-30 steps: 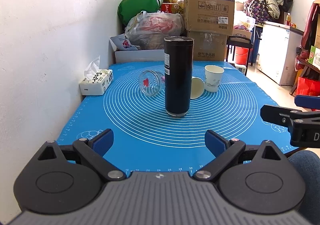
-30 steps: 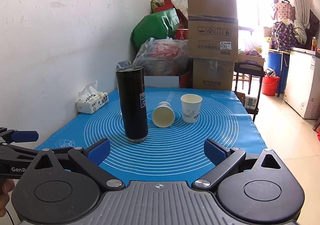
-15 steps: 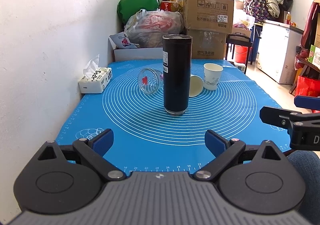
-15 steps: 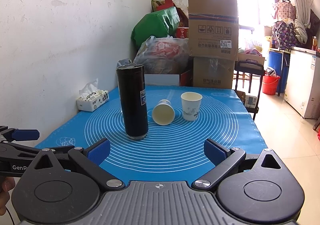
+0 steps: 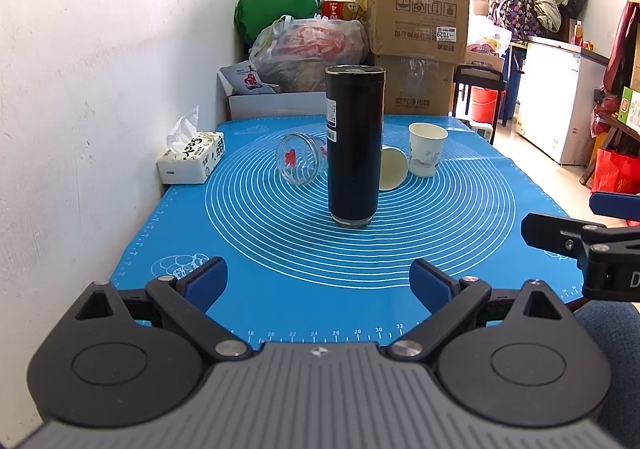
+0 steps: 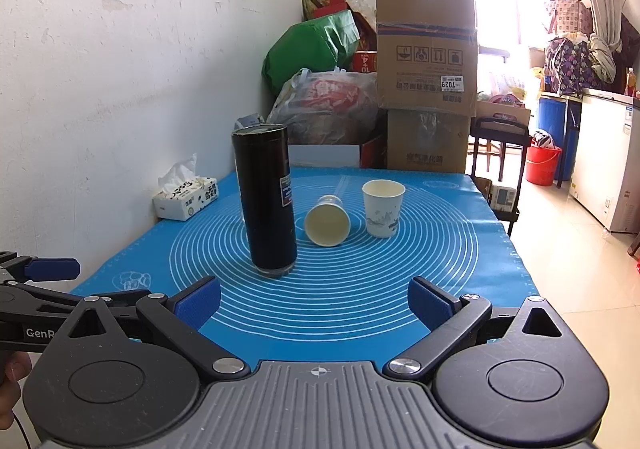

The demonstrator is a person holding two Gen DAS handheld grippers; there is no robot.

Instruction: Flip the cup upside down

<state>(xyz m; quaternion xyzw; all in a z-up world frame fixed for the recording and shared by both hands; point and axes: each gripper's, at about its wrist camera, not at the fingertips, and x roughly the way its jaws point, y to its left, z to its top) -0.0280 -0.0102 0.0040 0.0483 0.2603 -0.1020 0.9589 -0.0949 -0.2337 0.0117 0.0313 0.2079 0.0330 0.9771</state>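
Both tools spread, holding nothing: left tool [image 5: 318, 281], right tool [image 6: 314, 299], near desk [image 6: 460, 321] edge. One paper cup [image 6: 383, 208] stands mouth-up far right; another cup [image 6: 327, 226] lies sideways beside it. None upside down yet. Glass jar [image 5: 298, 158] partly hidden behind black flask [image 5: 354, 145].

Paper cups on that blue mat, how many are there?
2. One paper cup stands upright, mouth up, on the right. The other paper cup lies on its side between it and the black tumbler. More could hide behind the tumbler.
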